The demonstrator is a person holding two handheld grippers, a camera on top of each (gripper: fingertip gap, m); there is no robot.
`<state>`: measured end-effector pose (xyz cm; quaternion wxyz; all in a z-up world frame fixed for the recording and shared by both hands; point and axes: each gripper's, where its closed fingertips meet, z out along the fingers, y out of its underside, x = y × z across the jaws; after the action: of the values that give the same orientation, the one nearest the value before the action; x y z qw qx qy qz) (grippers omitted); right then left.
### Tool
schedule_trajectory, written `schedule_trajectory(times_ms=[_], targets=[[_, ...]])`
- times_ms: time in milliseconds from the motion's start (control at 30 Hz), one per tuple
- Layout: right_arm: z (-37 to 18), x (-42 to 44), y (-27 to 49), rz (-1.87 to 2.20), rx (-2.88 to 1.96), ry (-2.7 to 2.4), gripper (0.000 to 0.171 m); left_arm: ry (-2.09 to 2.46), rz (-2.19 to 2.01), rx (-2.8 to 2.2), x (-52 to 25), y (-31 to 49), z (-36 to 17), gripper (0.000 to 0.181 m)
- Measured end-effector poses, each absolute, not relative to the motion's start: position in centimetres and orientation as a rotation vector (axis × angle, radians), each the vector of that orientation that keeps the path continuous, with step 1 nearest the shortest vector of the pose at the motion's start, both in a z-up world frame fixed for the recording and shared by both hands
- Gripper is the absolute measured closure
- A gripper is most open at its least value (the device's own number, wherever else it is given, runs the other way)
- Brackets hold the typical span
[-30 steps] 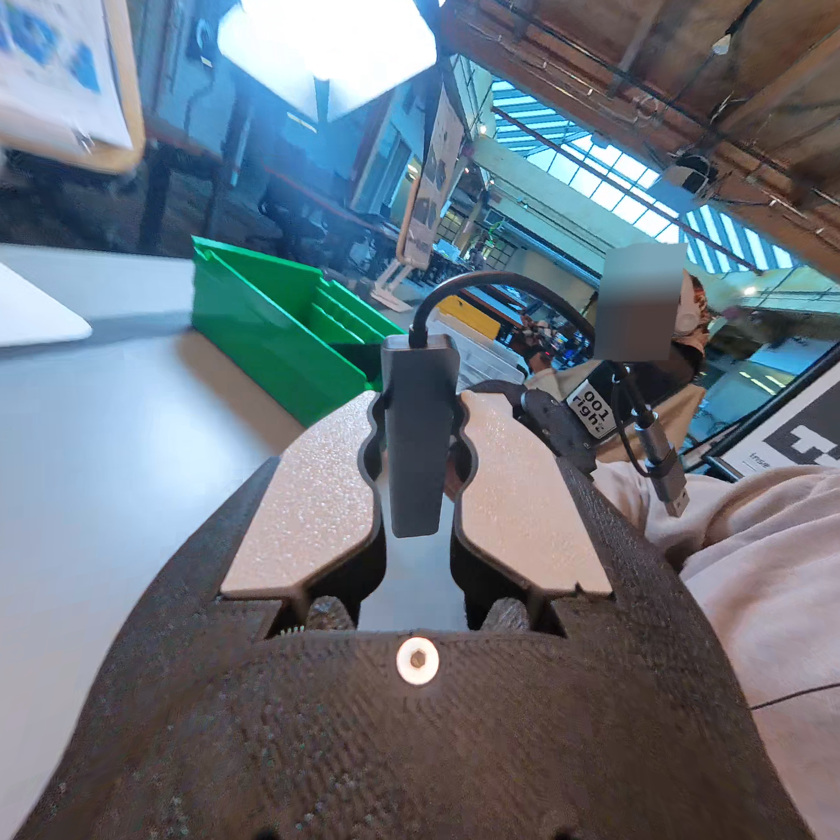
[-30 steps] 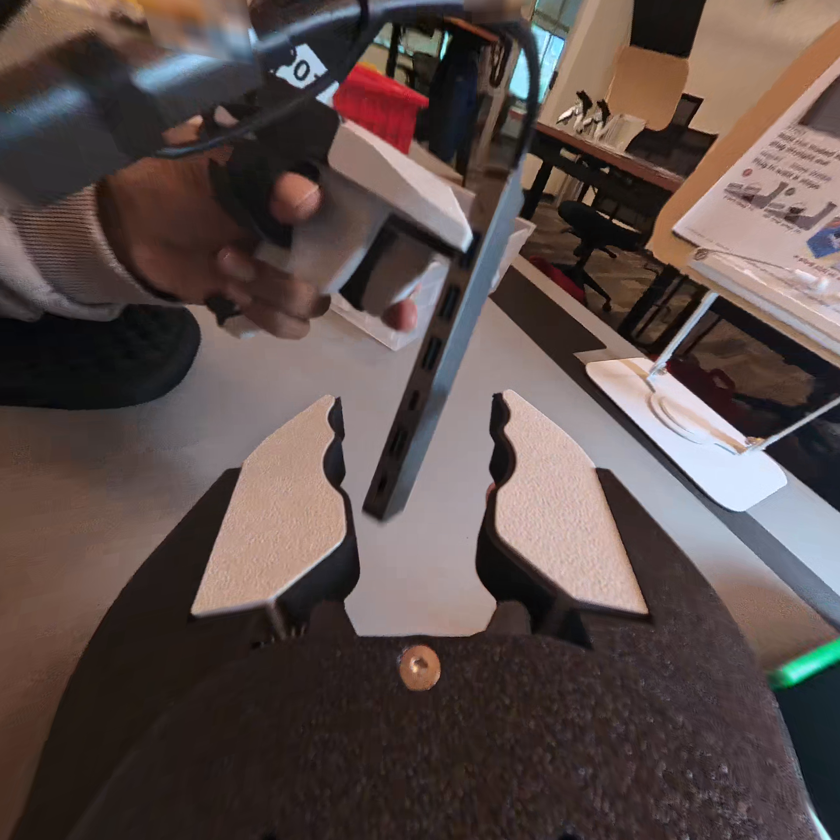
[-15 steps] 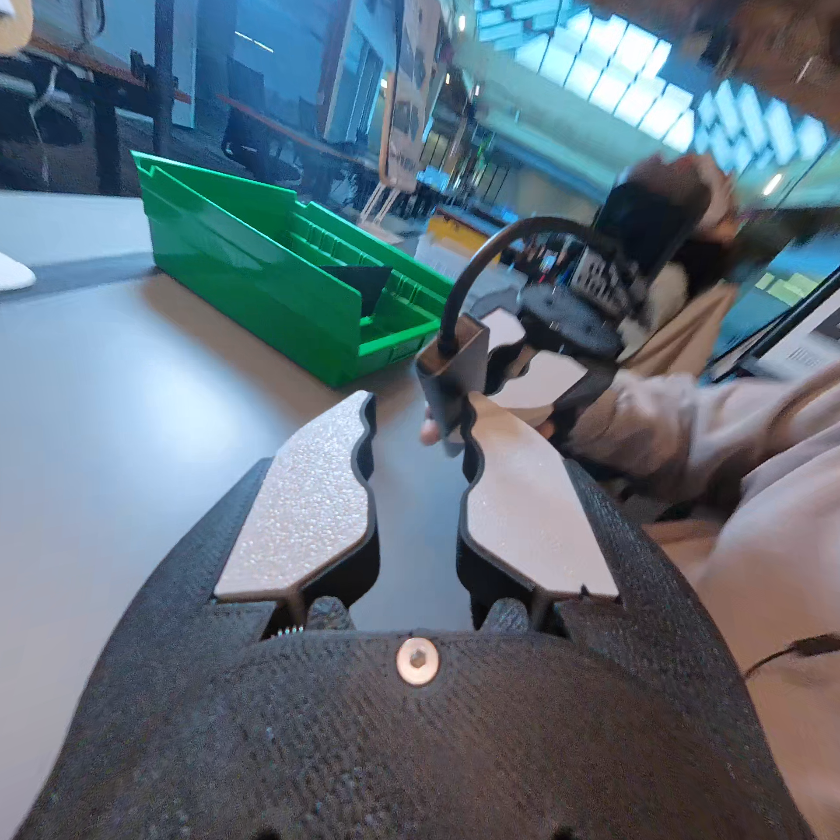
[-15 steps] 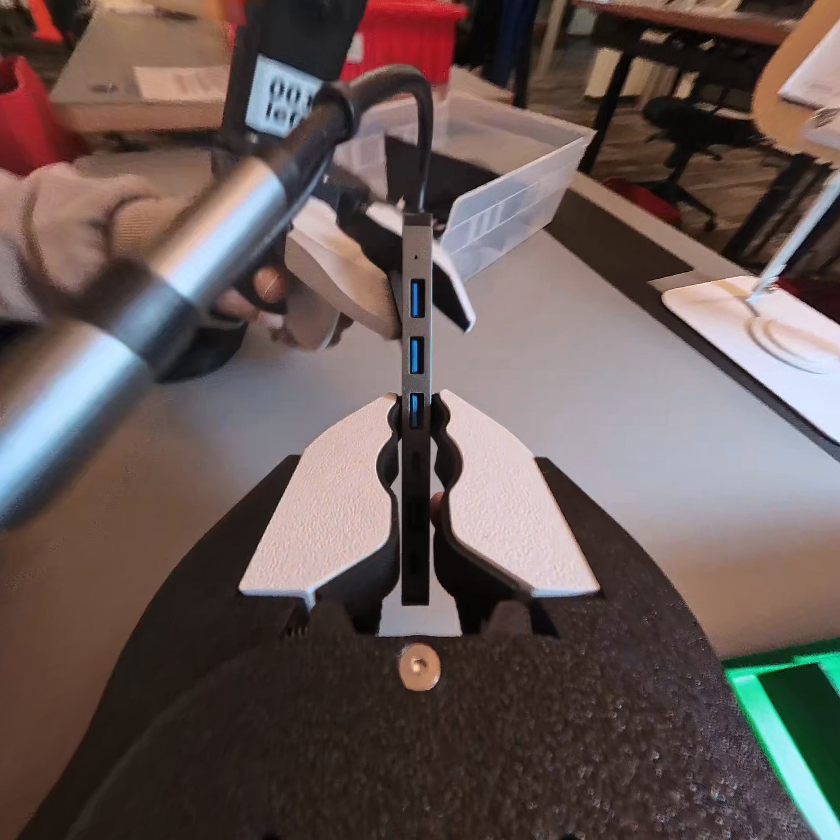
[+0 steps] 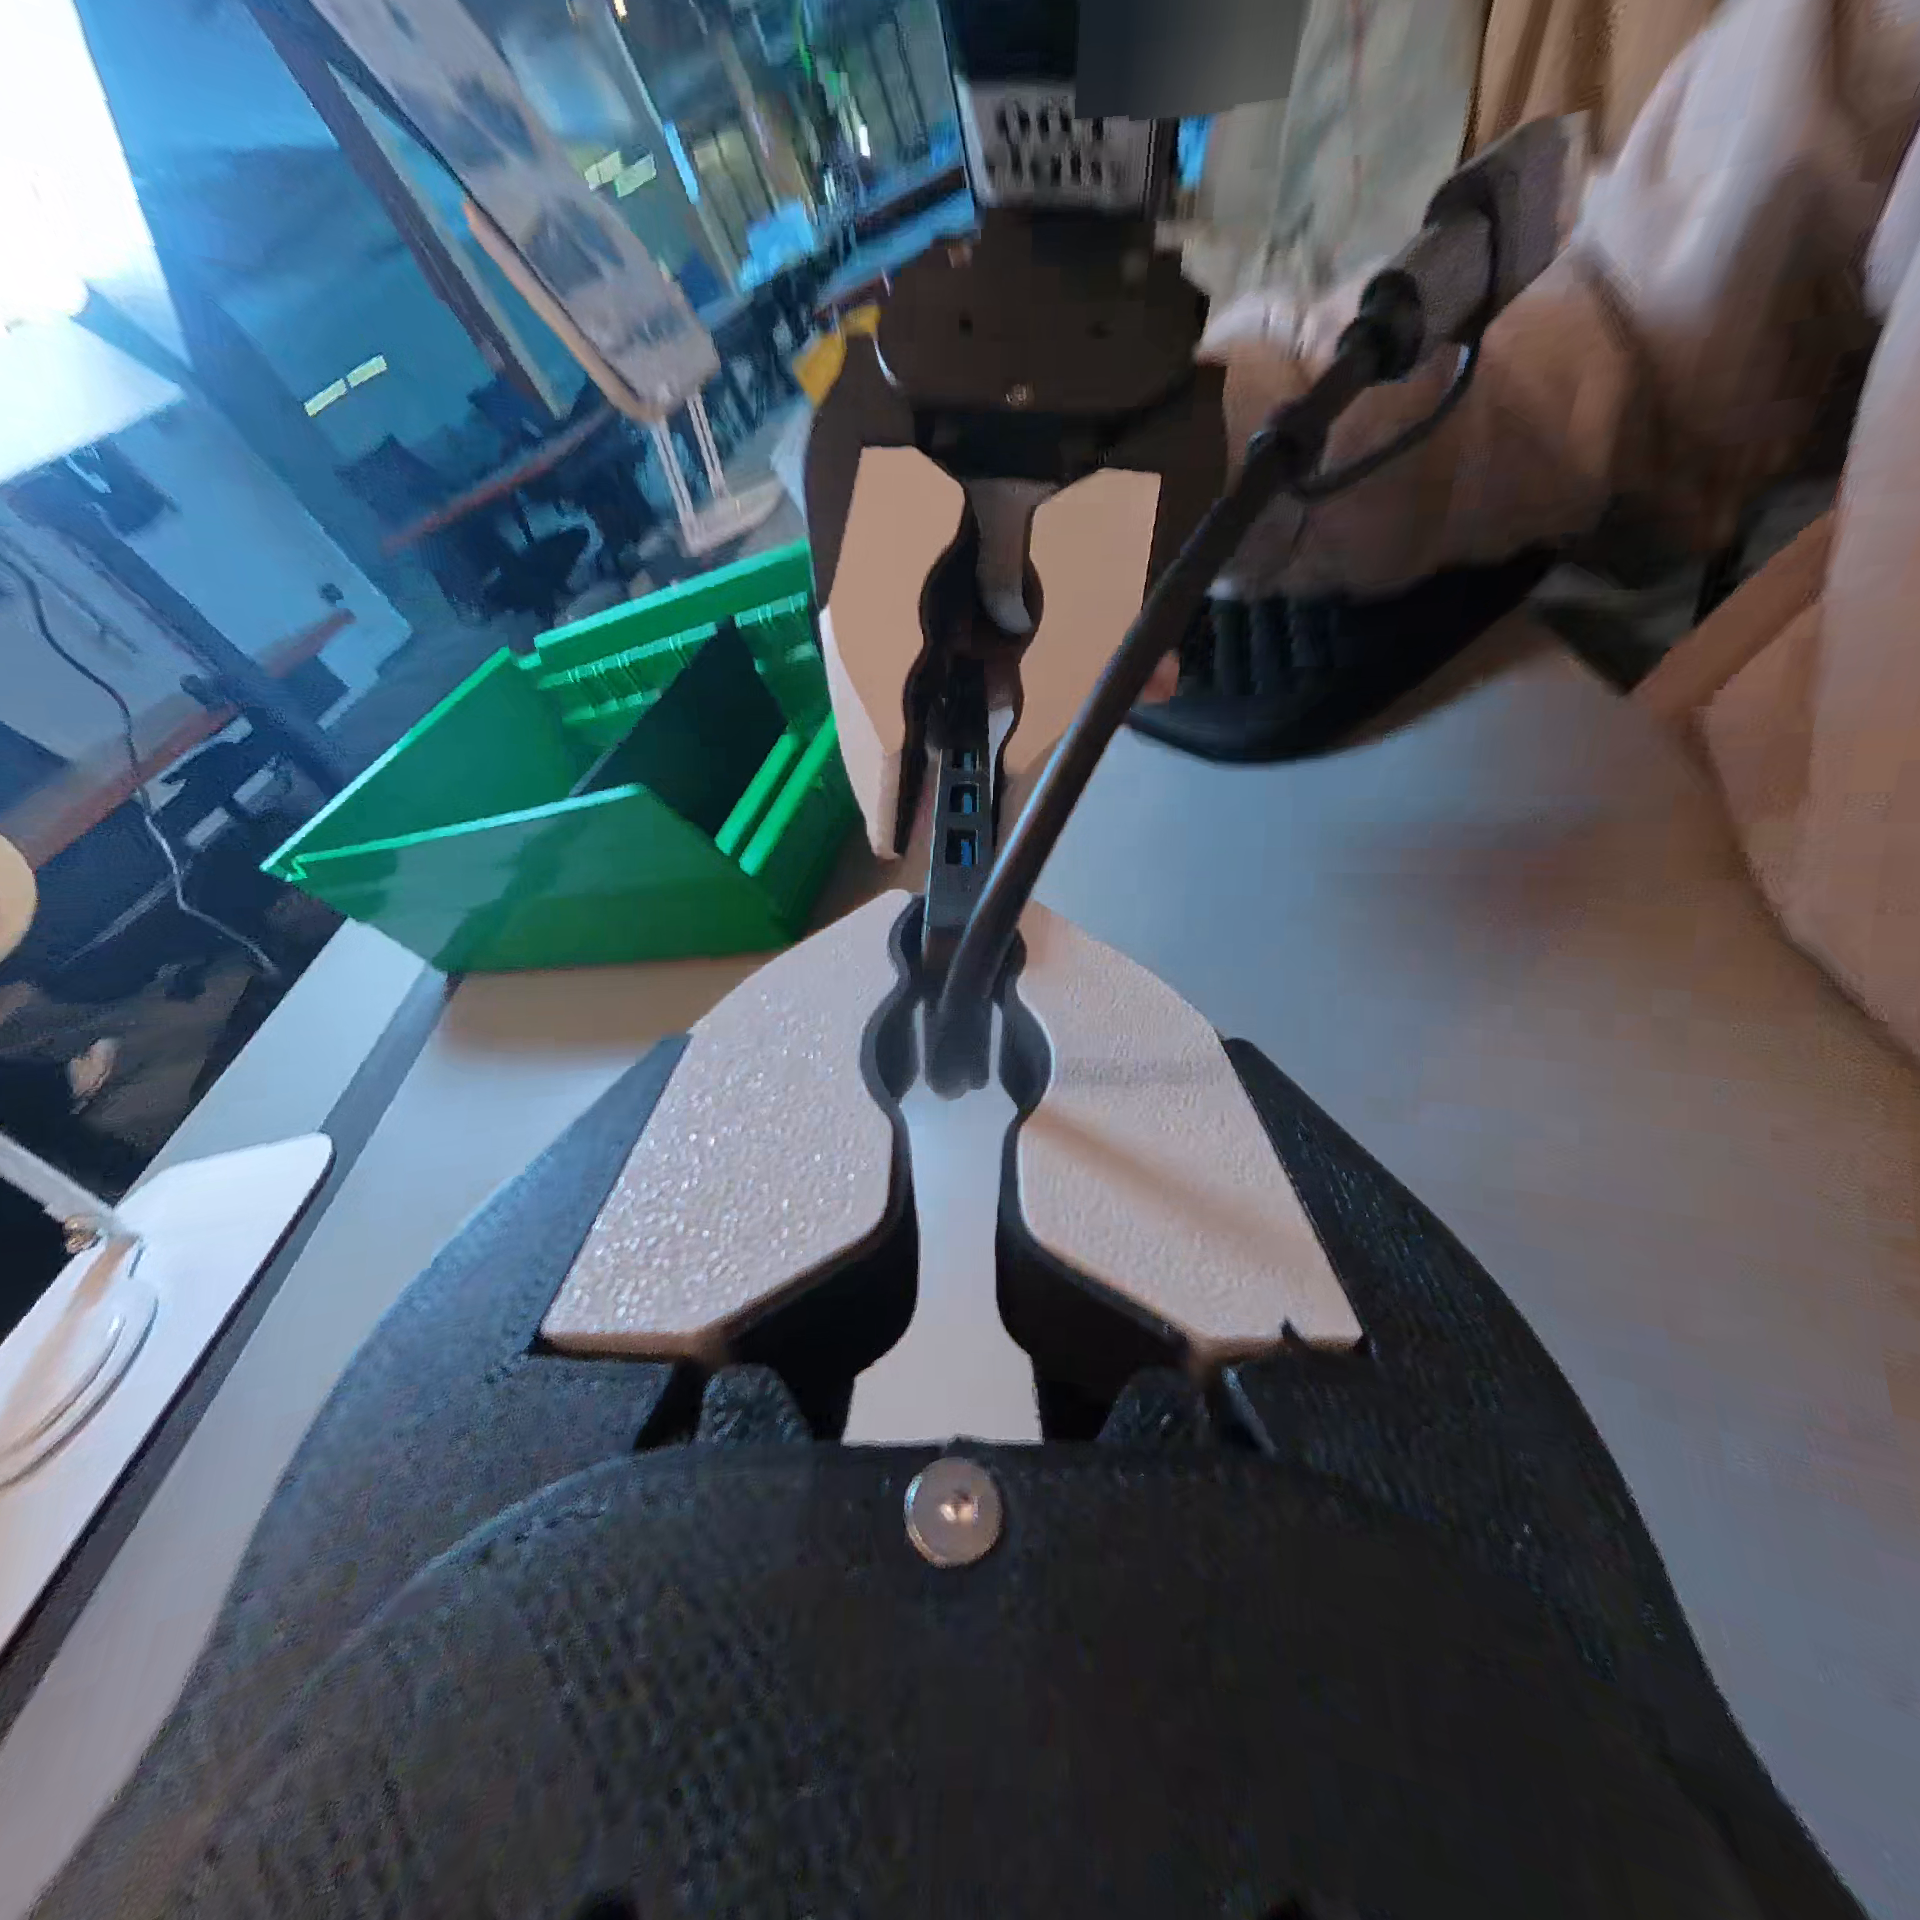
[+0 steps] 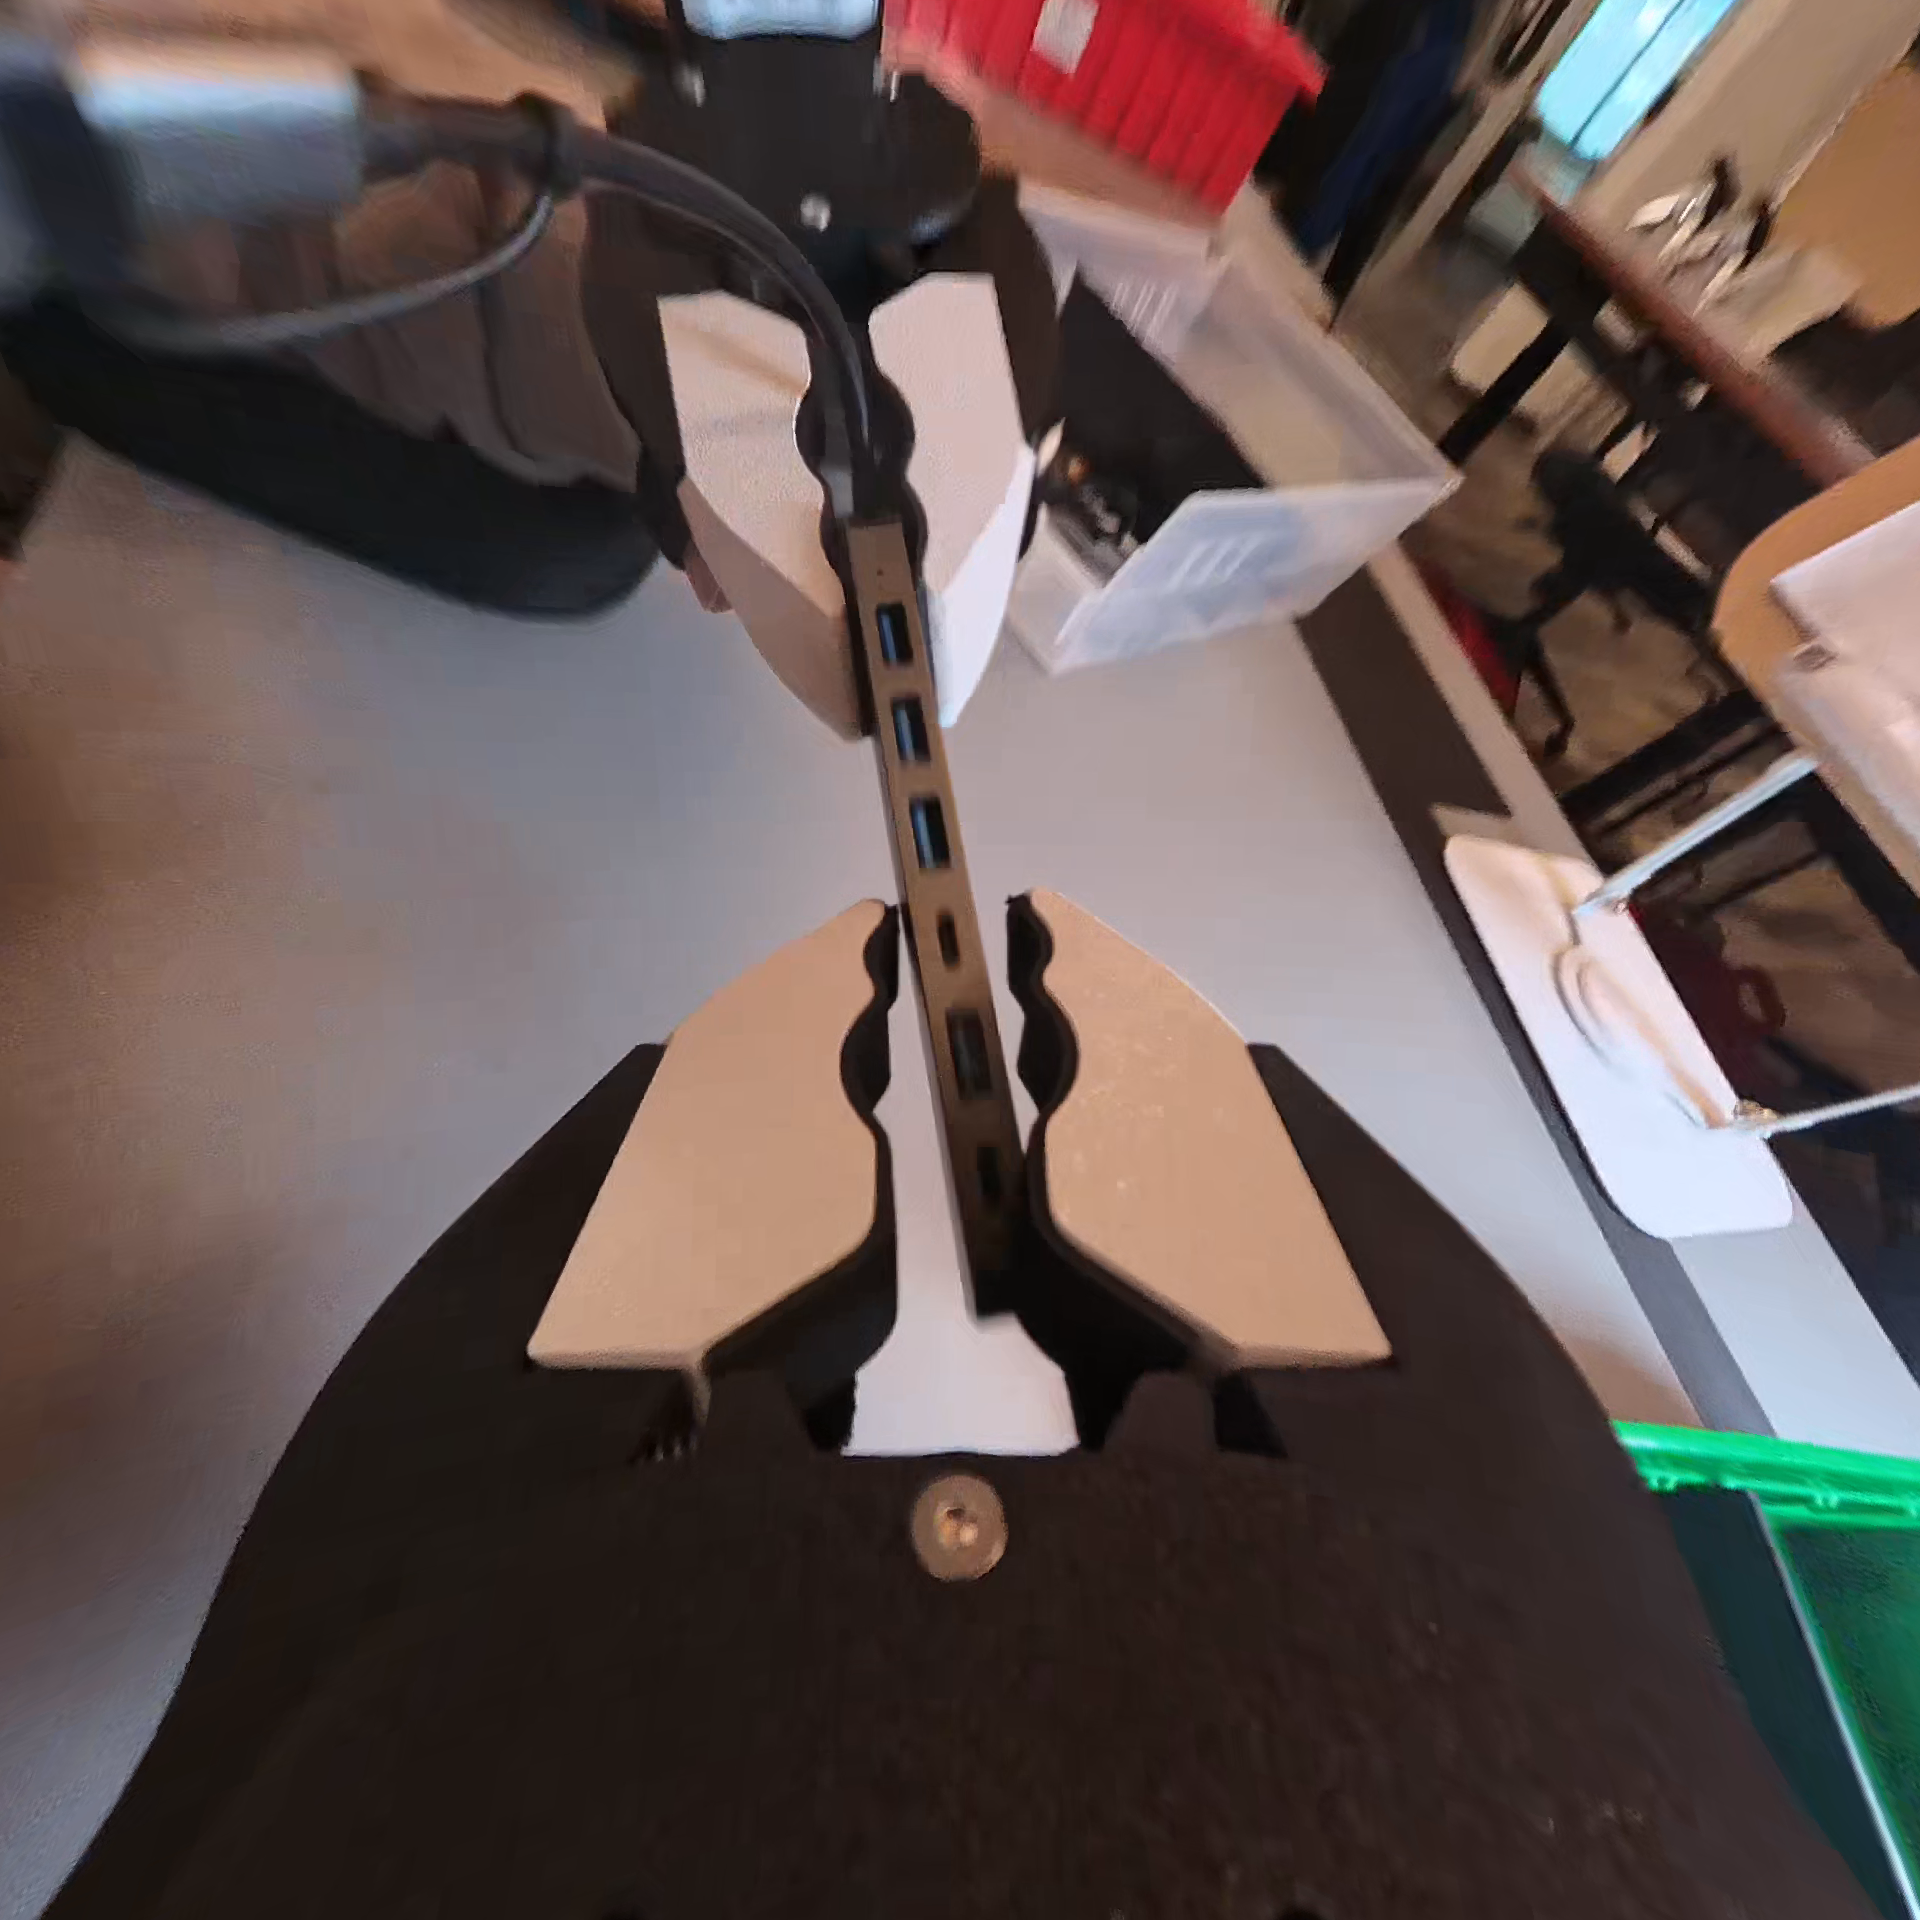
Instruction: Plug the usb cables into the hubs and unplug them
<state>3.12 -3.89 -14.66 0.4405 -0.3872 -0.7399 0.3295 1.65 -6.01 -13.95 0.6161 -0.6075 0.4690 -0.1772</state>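
A slim dark grey USB hub (image 6: 935, 862) with a row of ports hangs in the air between my two grippers. My left gripper (image 5: 956, 977) is shut on its cable end. It also shows in the right wrist view (image 6: 862, 488). The hub's black cable (image 5: 1143, 644) loops up from there to a blurred silver plug (image 6: 208, 156) hanging free. My right gripper (image 6: 951, 914) has the hub's other end between its fingers. They stand slightly apart, with a gap on the left side. It faces me in the left wrist view (image 5: 971, 665).
A green bin (image 5: 540, 862) stands on the grey table (image 6: 416, 831) behind the hub. A clear plastic bin (image 6: 1226, 540) and a white stand base (image 6: 1621, 1039) sit along the table edge. The person's sleeve (image 5: 1818, 727) fills the right side. My left and right fingertips are right by each other.
My left gripper went from shut on the hub, to open, to shut on its cable end. My right gripper closed on the hub, and its fingers have now parted a little.
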Motion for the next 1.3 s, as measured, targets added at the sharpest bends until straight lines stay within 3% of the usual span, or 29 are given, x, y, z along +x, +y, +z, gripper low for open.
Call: schedule_trajectory(times_ms=[133, 333, 367, 433, 500, 633, 867, 967, 1100, 1300], targets=[[-12.5, 4.7, -3.5, 1.128, -0.946, -1.725, 0.125, 0.88, -0.675, -1.235, 0.2, -7.2, -9.6, 0.17], [-8.4, 3.6, -6.3, 1.502, -0.868, -1.42, 0.124, 0.662, -1.02, -1.091, 0.9, -7.8, -7.6, 0.17], [-7.9, 3.4, -7.0, 1.513, -0.844, -1.408, 0.126, 0.652, -1.056, -1.098, 1.5, -7.7, -8.0, 0.17], [-7.5, 3.2, -7.4, 1.489, -0.825, -1.375, 0.158, 0.657, -1.103, -1.123, 2.6, -7.5, -8.9, 0.17], [-8.0, 3.3, -7.0, 1.439, -0.841, -1.418, 0.16, 0.651, -1.144, -1.152, 3.0, -7.3, -9.5, 0.169], [-9.2, 3.5, -5.8, 1.244, -0.816, -1.475, 0.161, 0.692, -1.009, -1.353, 2.4, -5.4, -12.0, 0.164], [-9.1, 3.9, -4.7, 0.829, -0.648, -1.478, 0.16, 0.886, -0.388, -1.456, -1.7, -4.0, -13.2, 0.153], [-8.6, 4.4, -3.3, 0.676, -0.614, -1.452, 0.16, 0.865, -0.145, -1.539, -5.2, -3.0, -13.3, 0.162], [-8.5, 4.9, -1.5, 0.573, -0.615, -1.453, 0.161, 0.637, -0.123, -1.569, -9.1, -2.3, -11.5, 0.164], [-12.5, 3.3, -2.7, 0.466, -0.573, -1.615, 0.16, 0.838, -0.042, -1.433, -4.4, -3.8, -10.3, 0.158]])
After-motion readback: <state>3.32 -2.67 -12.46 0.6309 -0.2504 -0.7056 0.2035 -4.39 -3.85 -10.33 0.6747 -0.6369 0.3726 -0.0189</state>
